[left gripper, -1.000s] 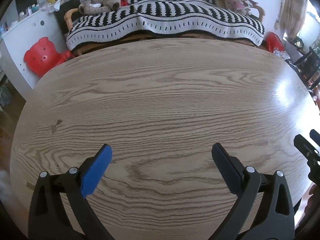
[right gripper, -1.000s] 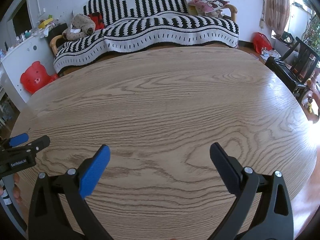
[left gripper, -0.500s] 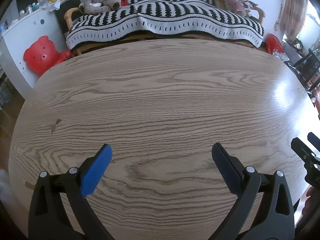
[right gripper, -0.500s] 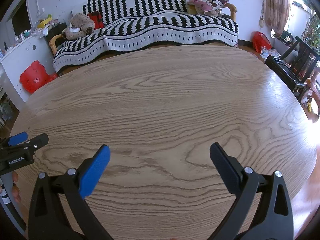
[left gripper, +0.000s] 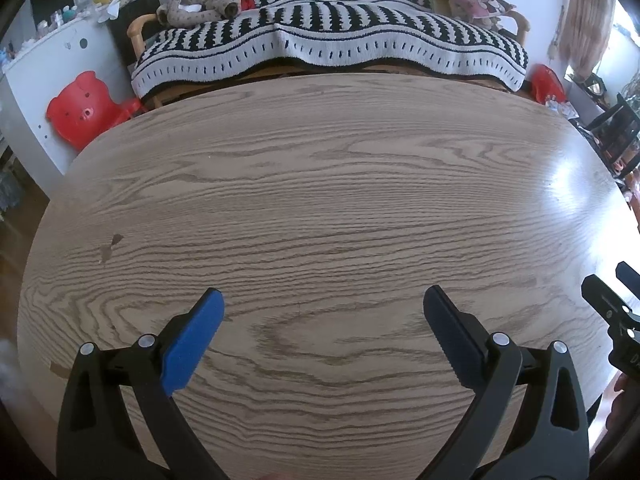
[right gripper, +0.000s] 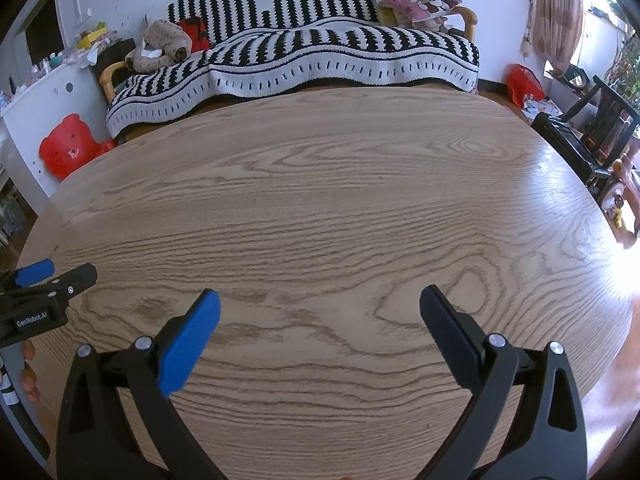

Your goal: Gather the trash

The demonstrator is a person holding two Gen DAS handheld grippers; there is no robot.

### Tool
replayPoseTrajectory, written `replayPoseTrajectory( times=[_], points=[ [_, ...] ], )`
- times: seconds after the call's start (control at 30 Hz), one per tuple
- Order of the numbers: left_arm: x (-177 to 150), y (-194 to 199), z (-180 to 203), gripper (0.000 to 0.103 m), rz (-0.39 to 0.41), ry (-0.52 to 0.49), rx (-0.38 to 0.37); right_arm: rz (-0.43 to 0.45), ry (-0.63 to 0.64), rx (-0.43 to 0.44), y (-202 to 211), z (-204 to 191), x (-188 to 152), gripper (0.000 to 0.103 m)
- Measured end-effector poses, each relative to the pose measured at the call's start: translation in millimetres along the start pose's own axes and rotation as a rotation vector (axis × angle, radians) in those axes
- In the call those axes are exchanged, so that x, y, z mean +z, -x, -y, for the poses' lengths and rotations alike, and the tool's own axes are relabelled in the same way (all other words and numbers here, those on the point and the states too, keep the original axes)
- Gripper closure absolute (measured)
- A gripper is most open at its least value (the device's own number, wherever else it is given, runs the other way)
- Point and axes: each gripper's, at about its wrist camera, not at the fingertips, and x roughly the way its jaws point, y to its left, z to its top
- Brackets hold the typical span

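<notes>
A round wood-grain table point(left gripper: 320, 208) fills both views, also in the right wrist view point(right gripper: 328, 208). No trash shows on it. My left gripper point(left gripper: 322, 300) is open and empty, held over the table's near part. My right gripper point(right gripper: 320, 300) is open and empty, also over the near part. The right gripper's tip shows at the right edge of the left wrist view point(left gripper: 612, 308). The left gripper's tip shows at the left edge of the right wrist view point(right gripper: 44, 292).
A sofa with a black-and-white striped blanket point(left gripper: 328, 48) stands behind the table. A red bear-shaped stool point(left gripper: 80, 110) sits at the left by a white cabinet point(left gripper: 44, 80). A black chair point(right gripper: 588, 140) and a red bag point(right gripper: 524, 84) are at the right.
Both grippers have drawn back slightly and stay open. The right gripper's tip has slid lower at the left wrist view's right edge.
</notes>
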Motion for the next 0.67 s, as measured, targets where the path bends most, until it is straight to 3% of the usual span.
replayPoseTrajectory(
  times=[0.1,0.2,0.33,0.53,0.67],
  points=[
    [0,-3,1,0.006,-0.019,-0.001,-0.003,-0.004,0.003,-0.003,-1,0,-1,0.007],
    [1,1,3,0.006,0.018,-0.031,0.081,-0.008,0.005,-0.006,-1,-2,-1,0.007],
    [4,5,-3,0.006,0.052,-0.005,0.045,-0.016,0.010,-0.013,-6,-3,1,0.007],
    [4,-7,-2,0.006,0.063,-0.059,0.048,-0.030,0.021,-0.019,-19,-5,6,0.007],
    [6,-18,-10,0.006,0.042,-0.046,0.029,-0.034,0.035,-0.023,-31,-9,12,0.007]
  ],
)
